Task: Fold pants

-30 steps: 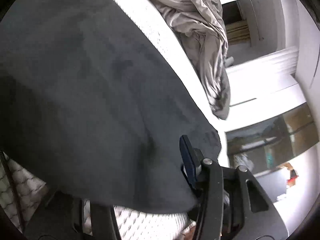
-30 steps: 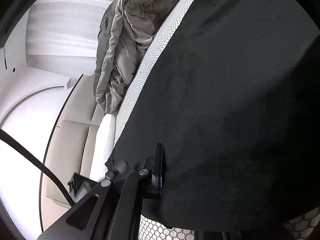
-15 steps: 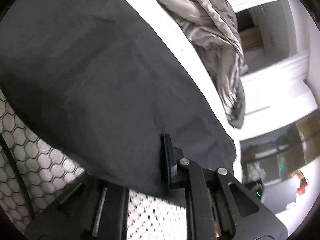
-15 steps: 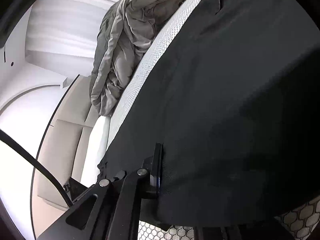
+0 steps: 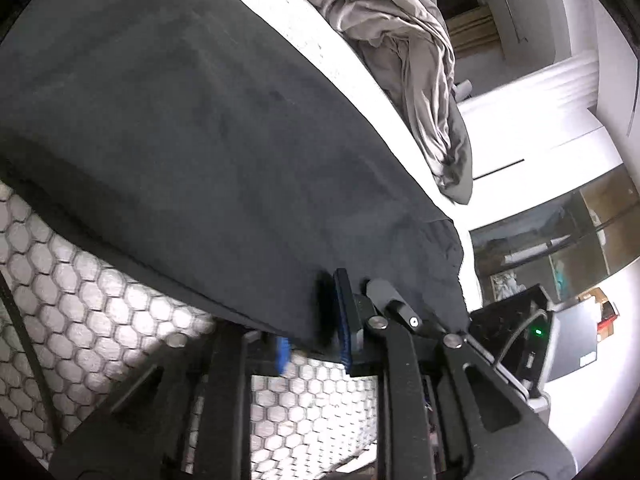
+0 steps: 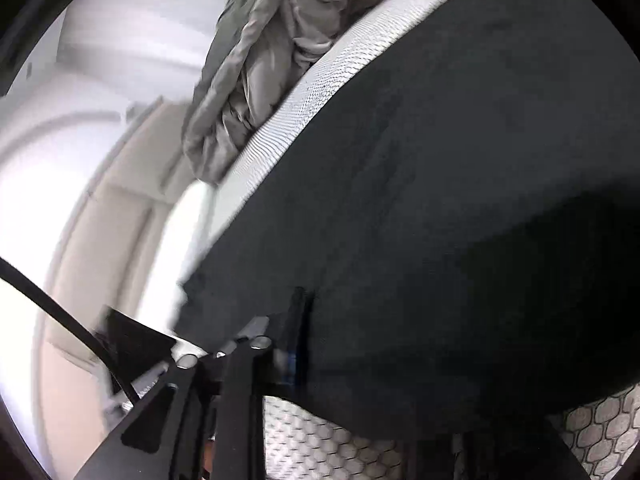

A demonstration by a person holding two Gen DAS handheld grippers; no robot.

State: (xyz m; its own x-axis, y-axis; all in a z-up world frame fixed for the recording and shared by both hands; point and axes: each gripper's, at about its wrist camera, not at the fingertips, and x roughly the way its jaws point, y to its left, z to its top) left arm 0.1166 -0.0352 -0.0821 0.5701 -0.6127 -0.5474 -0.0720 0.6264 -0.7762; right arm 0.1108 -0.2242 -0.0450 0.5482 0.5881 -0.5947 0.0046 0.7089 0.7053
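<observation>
Both grippers have slid along the dark pants since a second ago. Left gripper jaws closed, then eased slightly, pinching the hem; right gripper jaws have just been opening, fabric still between them. Pants lie spread on the bed, near a grey blanket.

Each wrist camera looks forward and downward along its gripper, very close above the dark grey fabric pants, both views sharing the crumpled grey duvet beyond.
</observation>
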